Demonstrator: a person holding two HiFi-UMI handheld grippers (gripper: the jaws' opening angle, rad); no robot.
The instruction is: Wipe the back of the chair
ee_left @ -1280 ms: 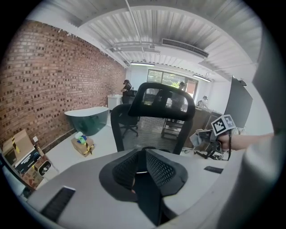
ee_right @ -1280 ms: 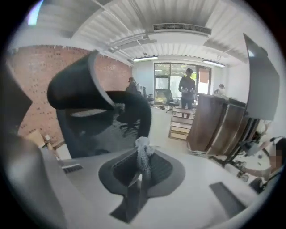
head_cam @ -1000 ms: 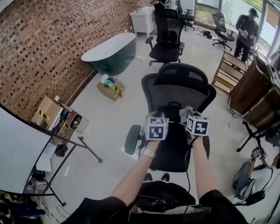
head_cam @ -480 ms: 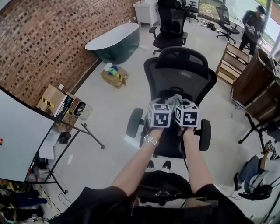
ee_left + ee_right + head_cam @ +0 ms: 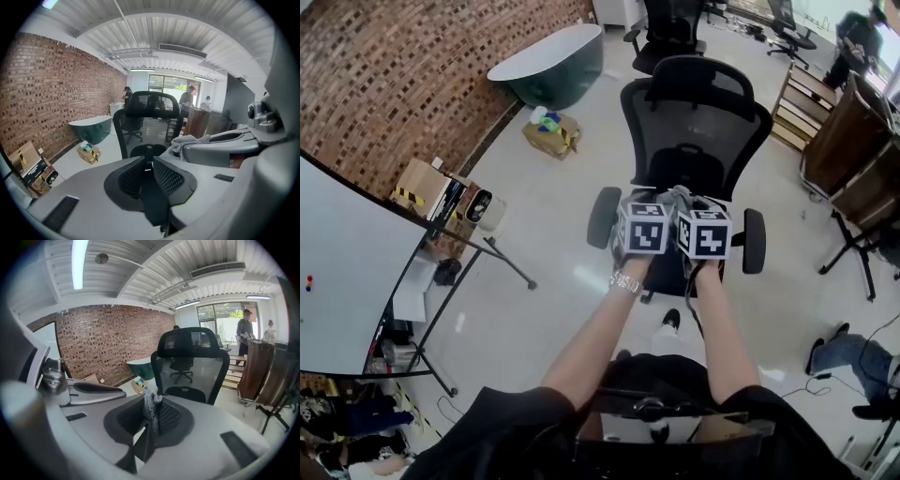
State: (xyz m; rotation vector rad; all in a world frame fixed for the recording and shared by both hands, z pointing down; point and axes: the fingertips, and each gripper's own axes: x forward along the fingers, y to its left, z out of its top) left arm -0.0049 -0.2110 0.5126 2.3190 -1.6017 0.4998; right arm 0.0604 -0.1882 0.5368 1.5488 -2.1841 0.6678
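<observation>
A black mesh office chair (image 5: 698,122) stands on the pale floor ahead of me, its backrest (image 5: 192,359) upright and its armrests (image 5: 602,216) to either side. Both grippers hang side by side short of the backrest, over the seat's near part, not touching the mesh. My right gripper (image 5: 703,234) is shut on a grey cloth (image 5: 151,404), which bunches up above the jaws. That cloth (image 5: 680,197) shows between the two marker cubes. Close on its left, my left gripper (image 5: 642,230) has its jaws together with nothing in them (image 5: 146,161).
A dark green bathtub (image 5: 548,61) stands along the brick wall, with a cardboard box (image 5: 551,131) beside it. A whiteboard on a stand (image 5: 347,291) is on my left. Wooden furniture (image 5: 844,141), a second office chair (image 5: 670,28) and a person (image 5: 858,37) are farther off.
Both grippers have drawn back from the backrest towards me and moved closer together. The chair now sits farther up in the head view. The cloth stays in the right gripper.
</observation>
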